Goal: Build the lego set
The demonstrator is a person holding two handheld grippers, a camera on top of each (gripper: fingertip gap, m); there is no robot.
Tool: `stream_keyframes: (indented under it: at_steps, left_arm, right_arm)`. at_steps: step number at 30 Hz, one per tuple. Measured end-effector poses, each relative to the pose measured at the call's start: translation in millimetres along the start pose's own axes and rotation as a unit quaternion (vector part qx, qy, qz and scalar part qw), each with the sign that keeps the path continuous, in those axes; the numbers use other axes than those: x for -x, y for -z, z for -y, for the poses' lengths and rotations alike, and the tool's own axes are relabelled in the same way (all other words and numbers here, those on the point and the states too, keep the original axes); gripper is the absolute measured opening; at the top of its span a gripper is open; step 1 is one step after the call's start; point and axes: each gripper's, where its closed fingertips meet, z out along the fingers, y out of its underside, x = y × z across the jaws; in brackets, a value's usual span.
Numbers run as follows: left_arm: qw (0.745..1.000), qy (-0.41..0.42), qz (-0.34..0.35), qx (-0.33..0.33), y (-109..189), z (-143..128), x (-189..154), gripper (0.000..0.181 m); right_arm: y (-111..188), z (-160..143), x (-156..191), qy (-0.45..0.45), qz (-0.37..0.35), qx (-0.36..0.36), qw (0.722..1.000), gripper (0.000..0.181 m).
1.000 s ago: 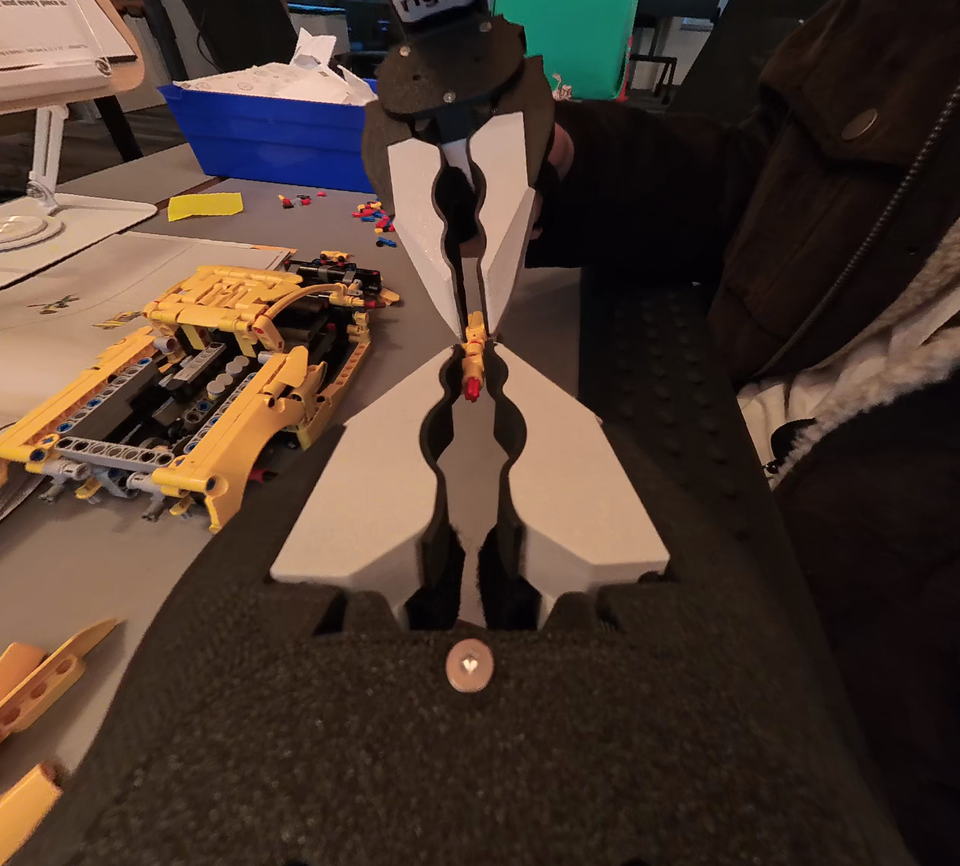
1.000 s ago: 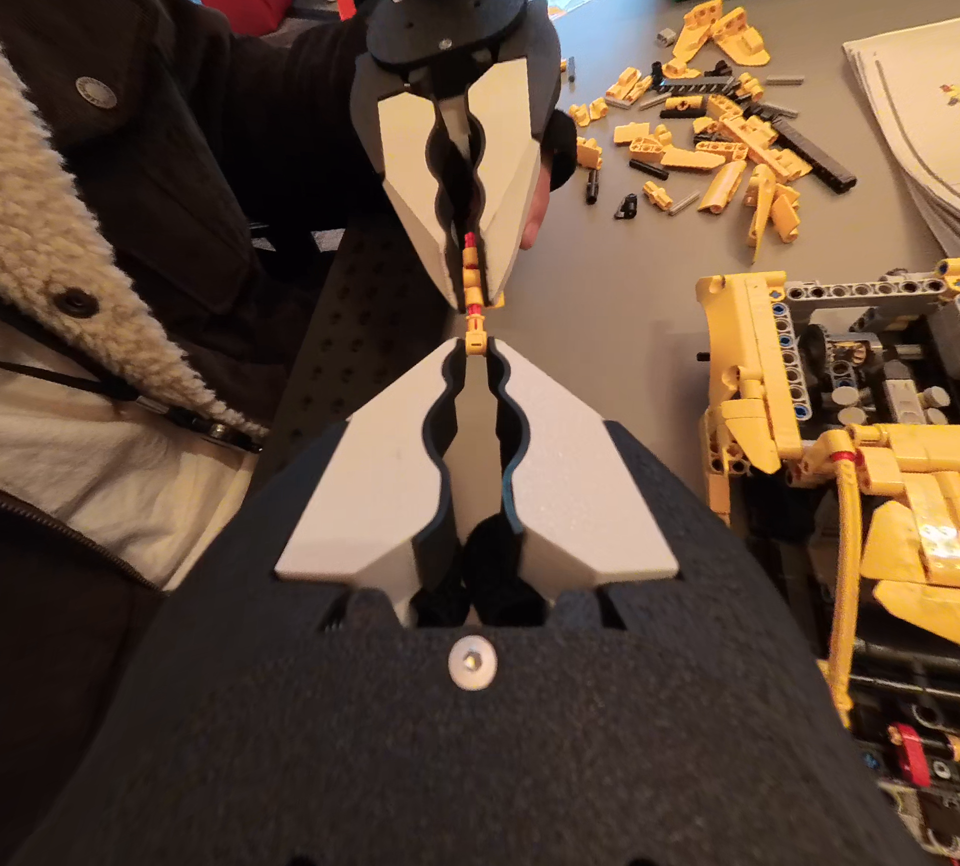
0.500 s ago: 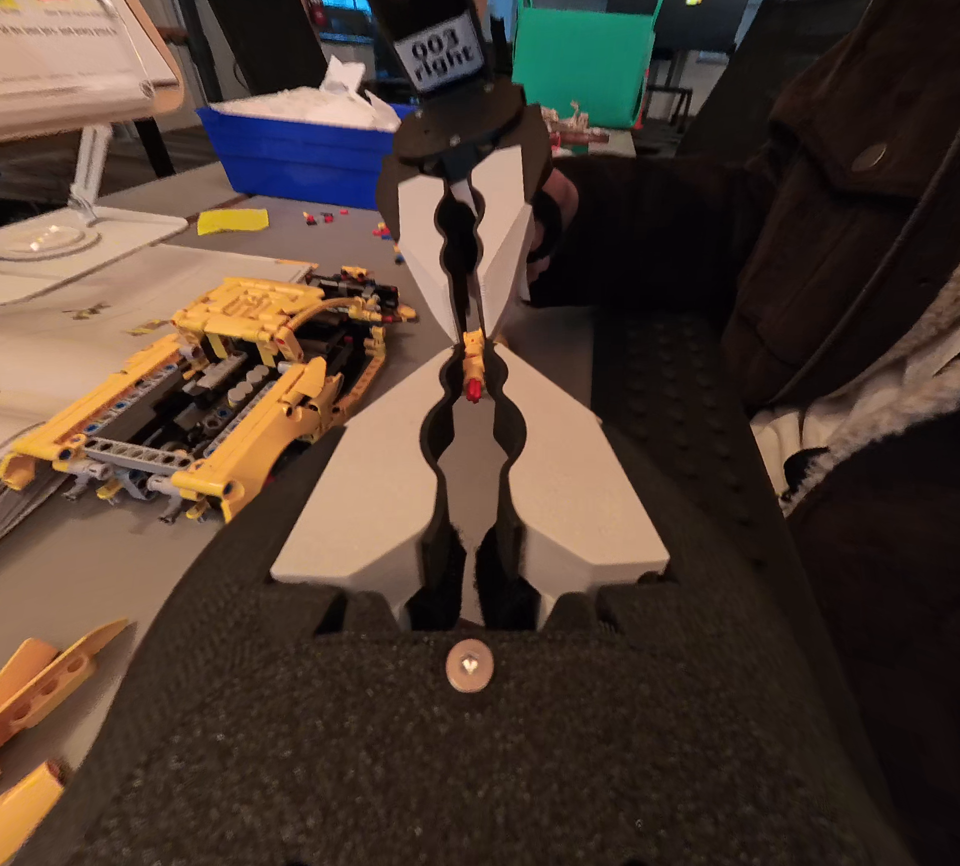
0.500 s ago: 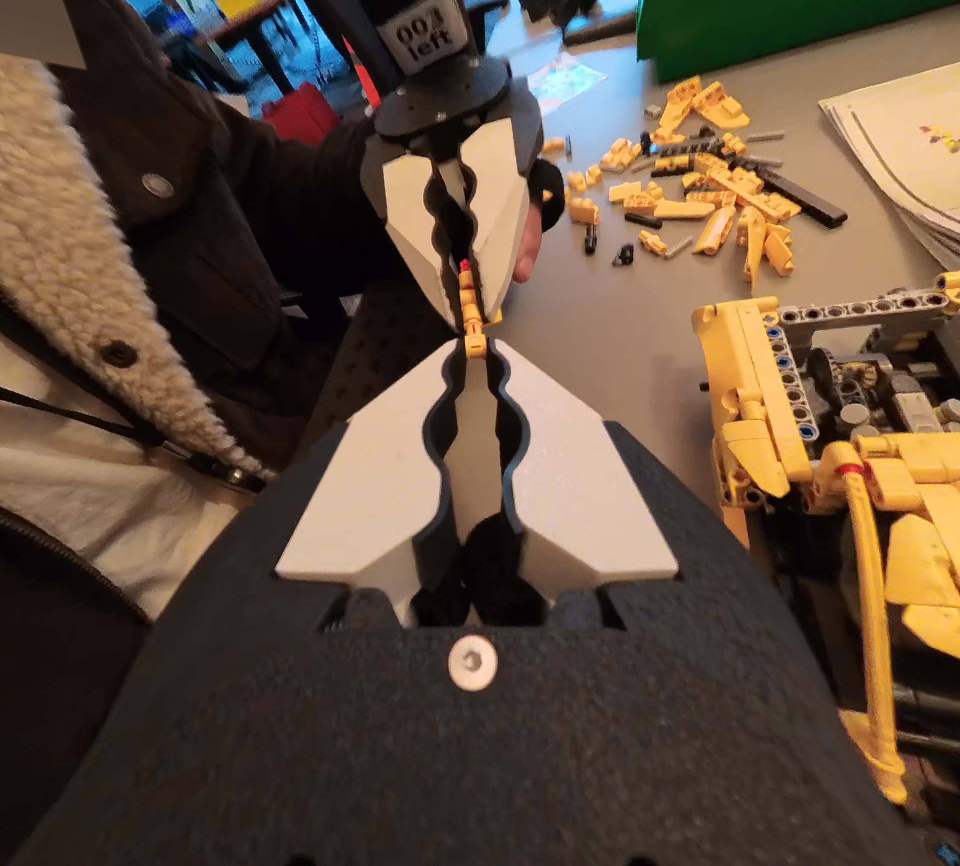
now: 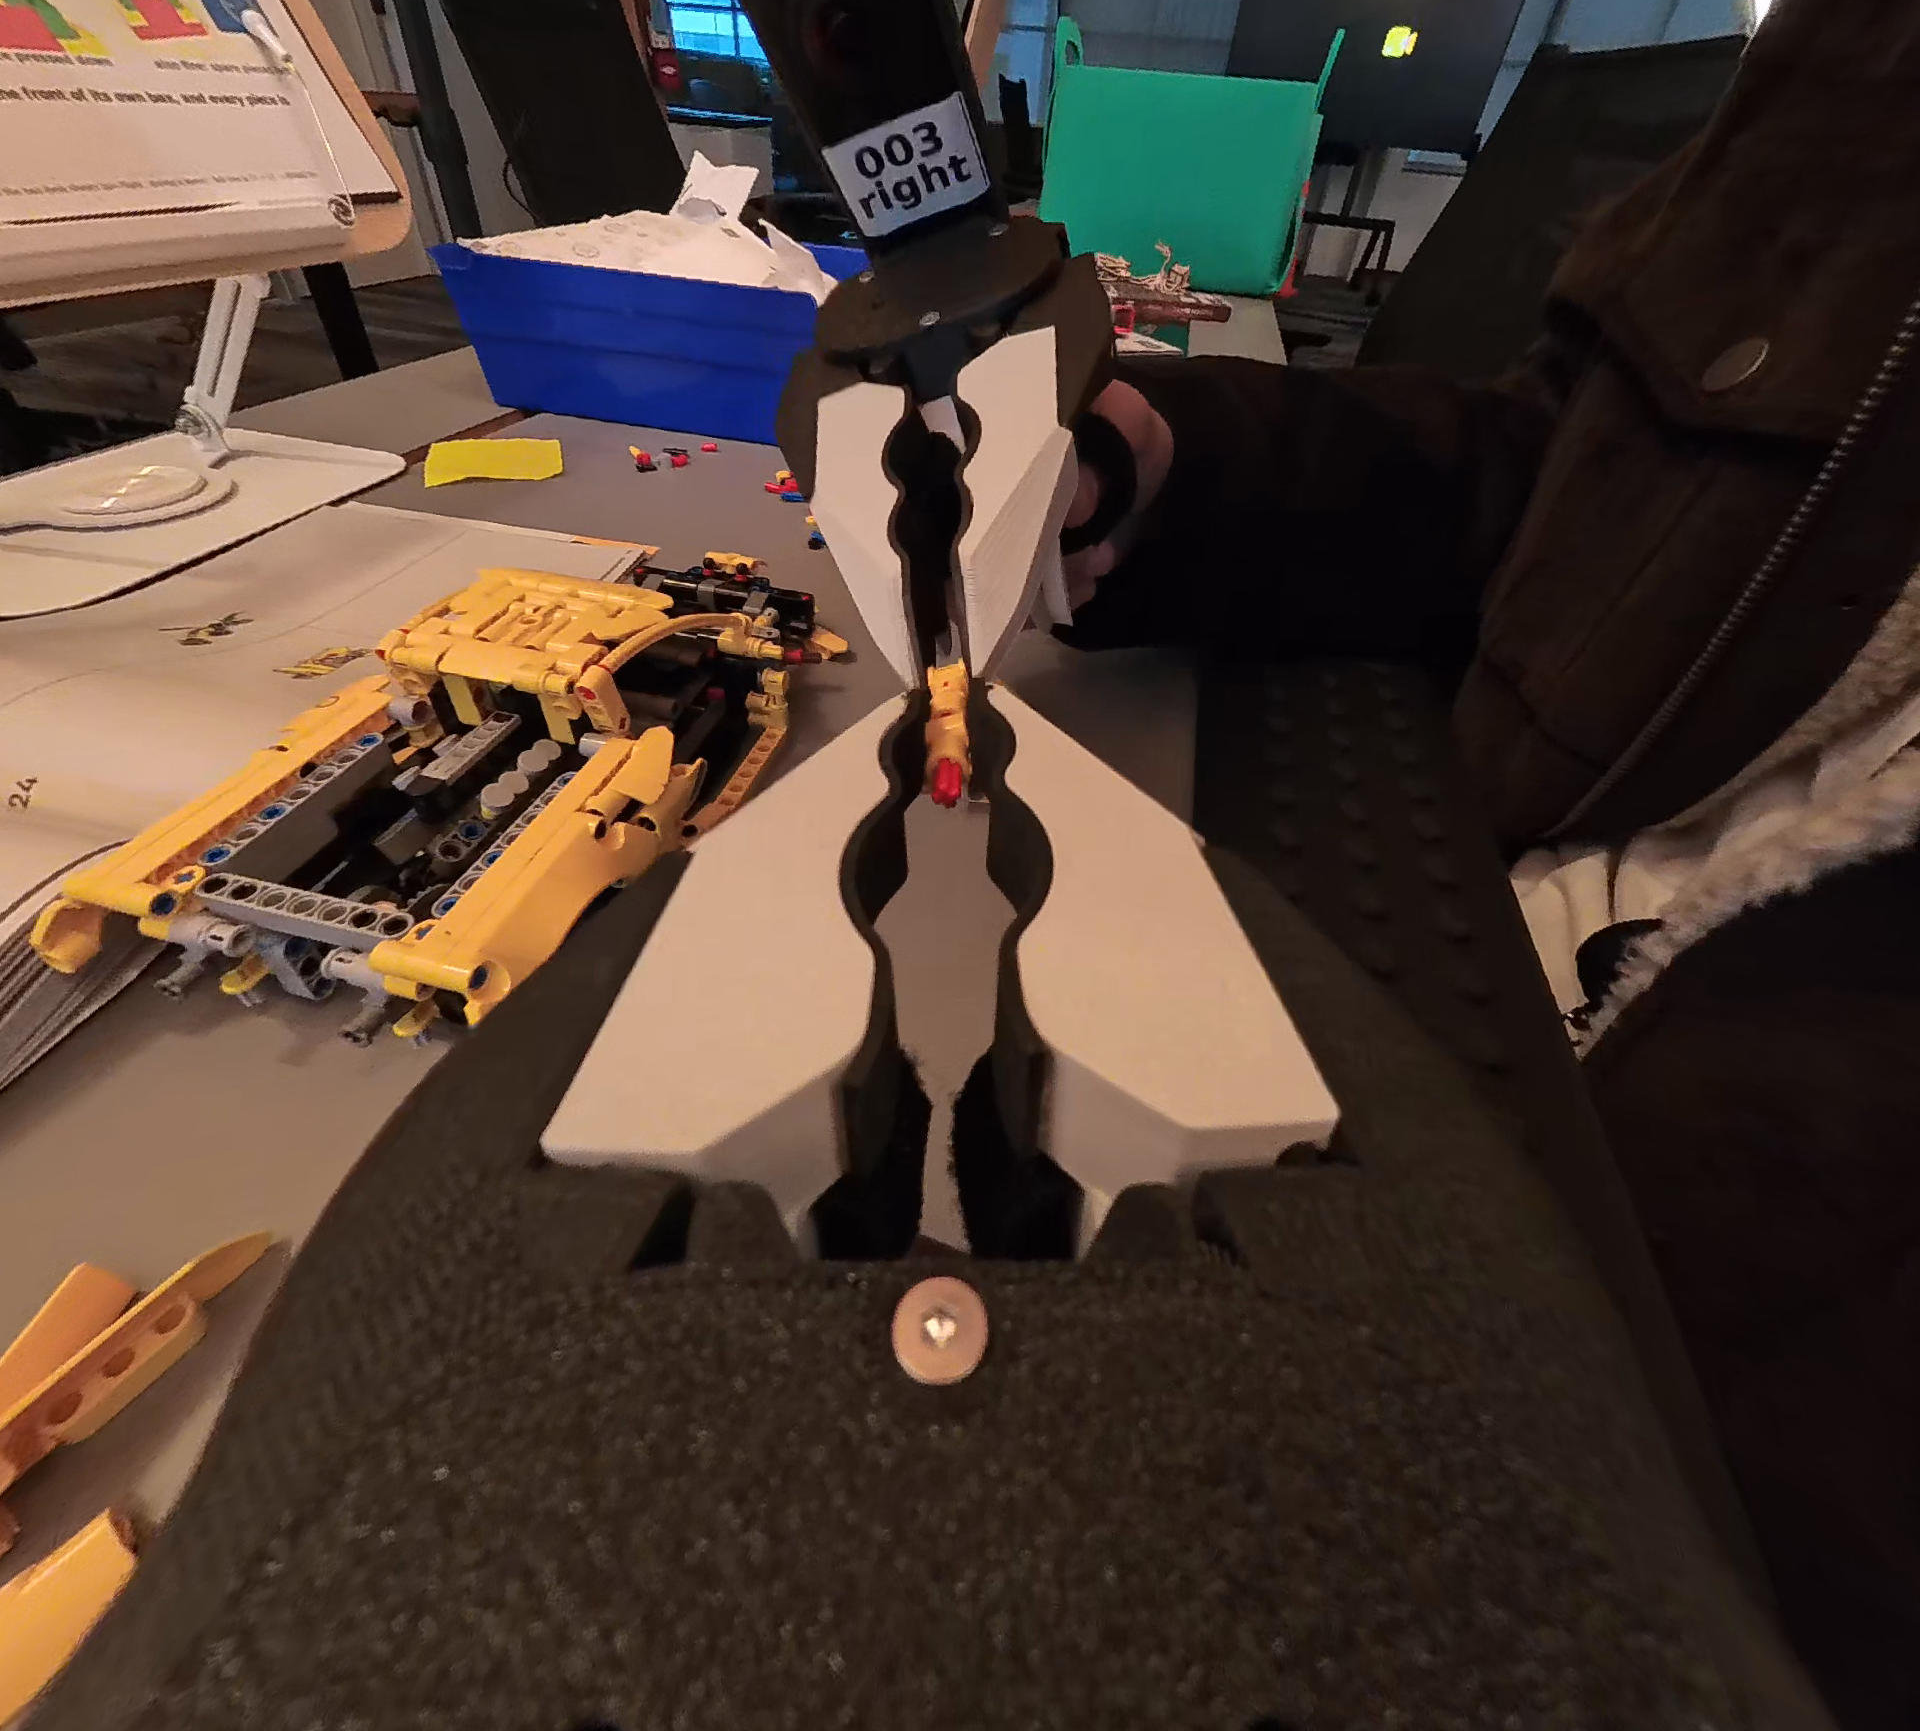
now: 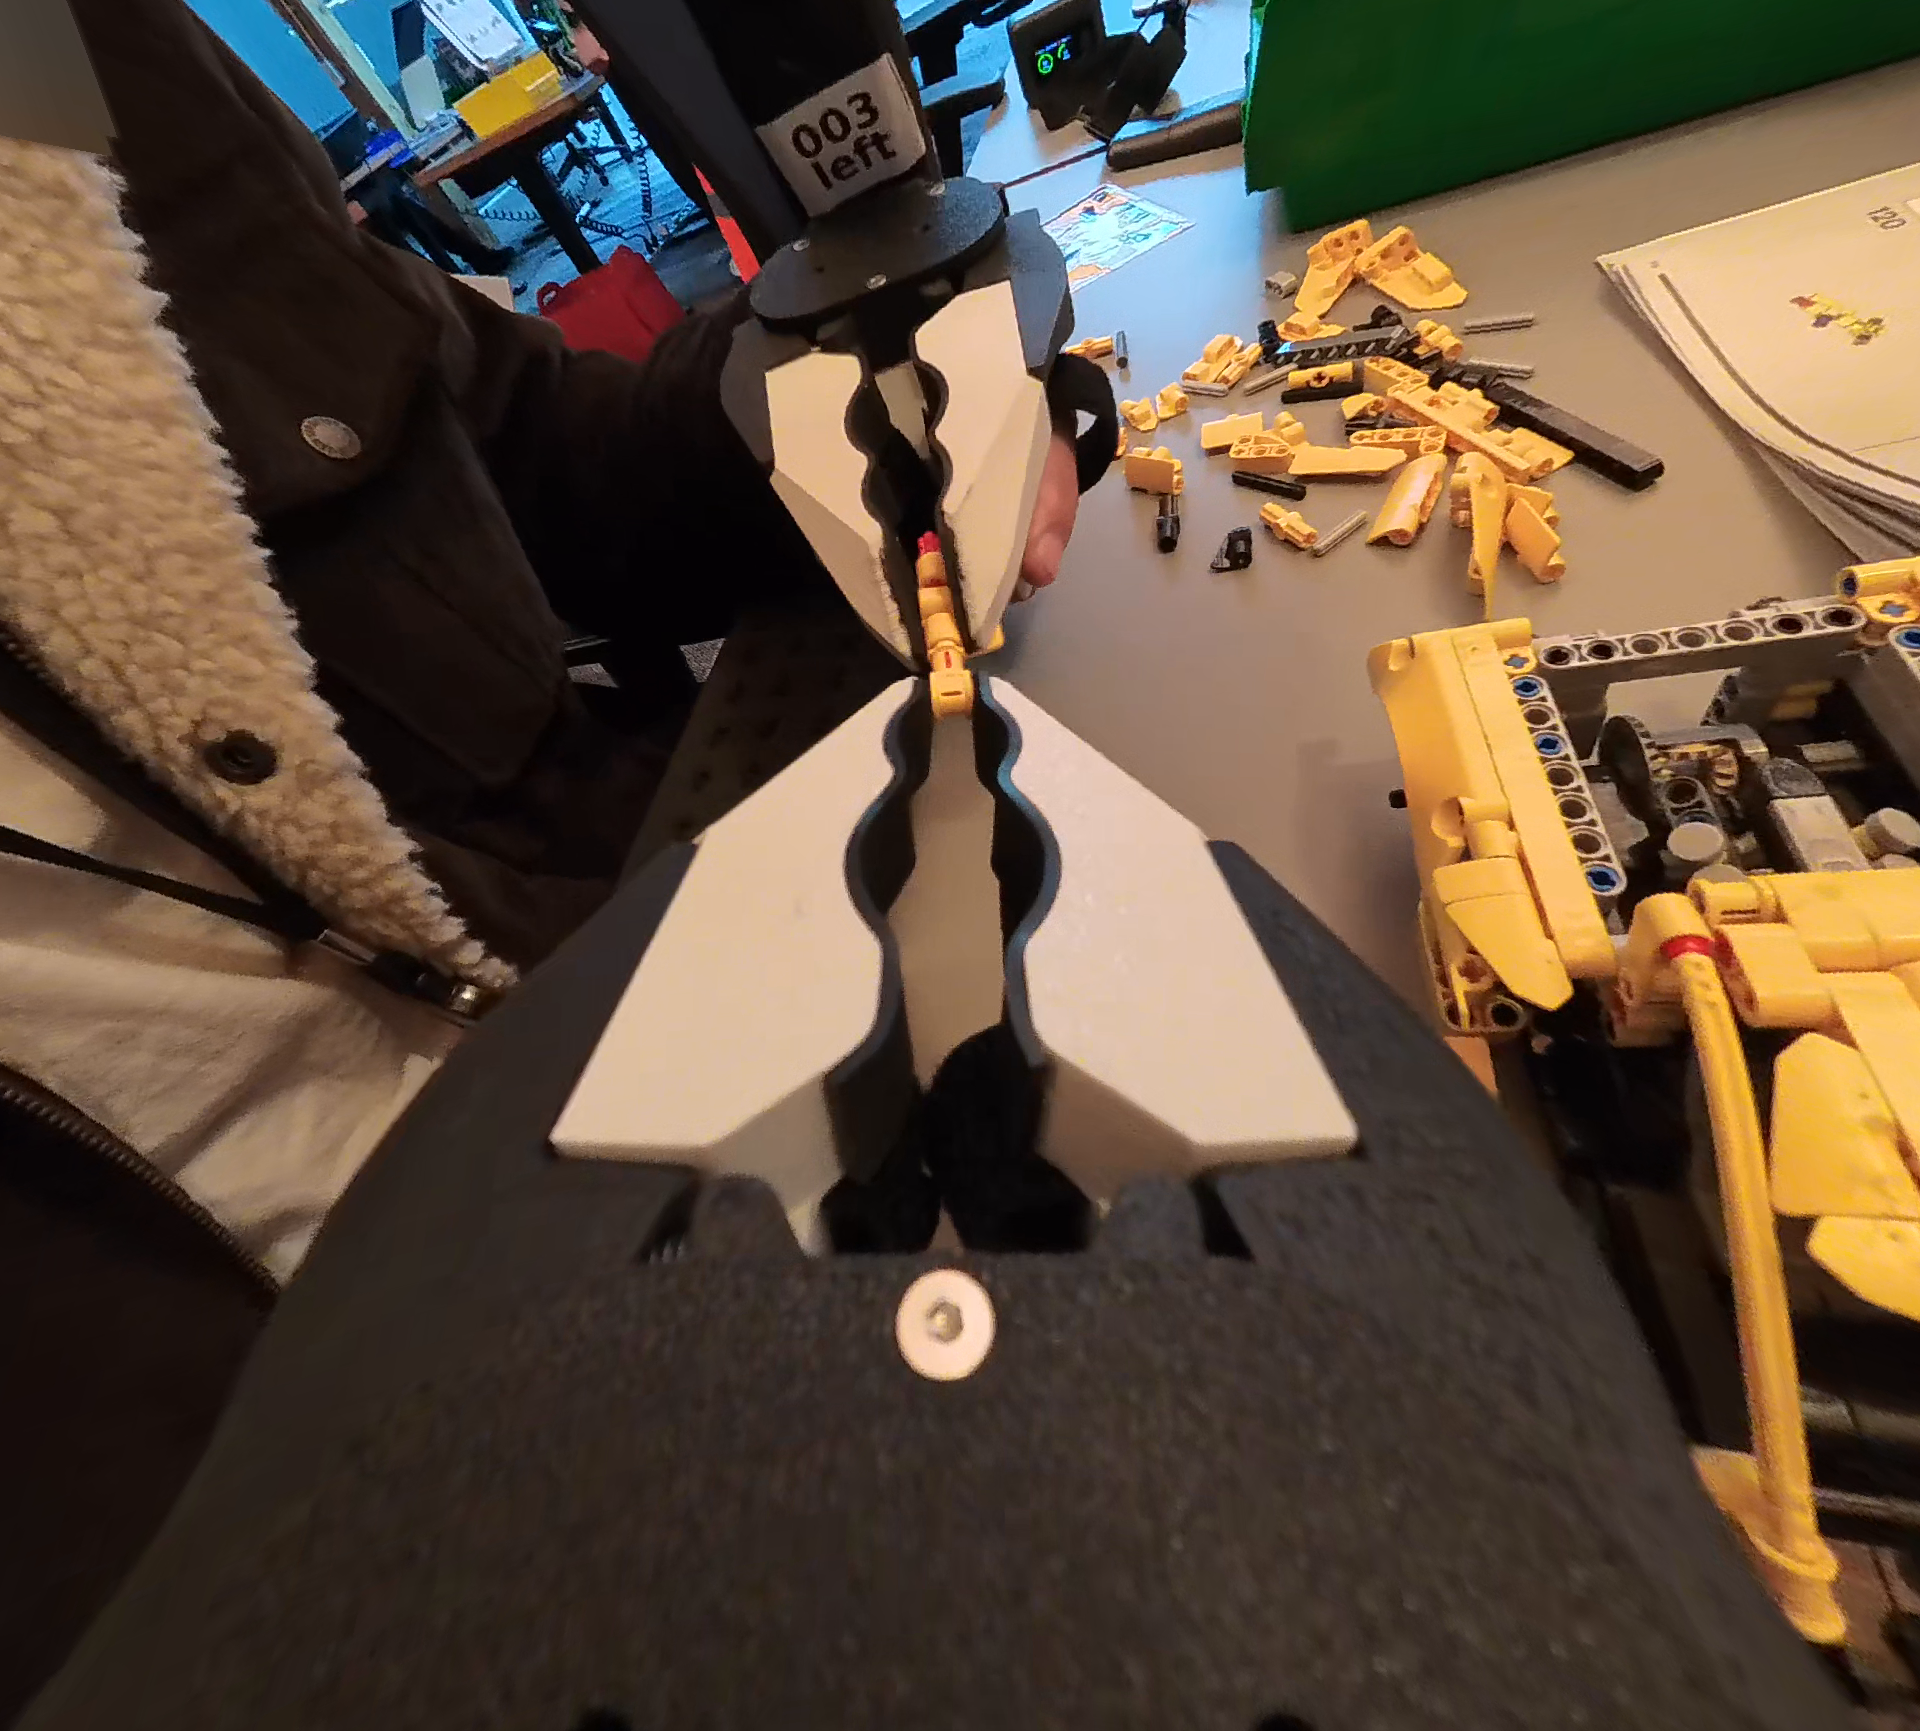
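The left gripper (image 5: 948,705) and the right gripper (image 6: 951,694) meet tip to tip above the near edge of the grey table (image 6: 1226,705), in front of the person's dark jacket (image 5: 1683,538). Both are clenched on one small assembly, the yellow pin stack (image 5: 948,725). The left gripper's white fingers (image 5: 769,943) clamp the longer part of it, which ends in a red tip (image 5: 943,786) lying between the pads. The right gripper's fingertips pinch the opposite yellow end (image 6: 950,692). In the right wrist view a thin red band shows along the stack; whether the parts are fully seated together cannot be told at this size.

The partly built yellow car (image 5: 416,788) rests on the table, to the left of the grippers in the left wrist view, with its far side lying on the open instruction booklet (image 5: 156,673). A loose pile of yellow and black parts (image 6: 1392,434) lies farther along the table, near a green bin (image 6: 1558,40). A blue bin (image 5: 623,351) holding white paper stands at the far edge. A white stand (image 5: 197,455) carries a printed board at the far left corner. Two yellow panels (image 5: 94,1359) lie at the near left edge.
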Motion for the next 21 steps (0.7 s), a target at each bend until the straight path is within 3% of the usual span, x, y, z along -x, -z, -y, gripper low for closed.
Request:
stream_keyframes:
  at_steps: [6, 21]
  left_arm:
    - [1.0, 0.0, 0.013, -0.007, 4, 2, 5, 0.009]
    - [1.0, -0.007, 0.007, -0.01, 3, 2, 2, 0.007]
  right_arm:
    - [12, -4, -6, 0.039, -0.024, 0.005, 0.999, 0.007]
    - [18, 0, -4, 0.009, -0.008, -0.024, 1.0, 0.007]
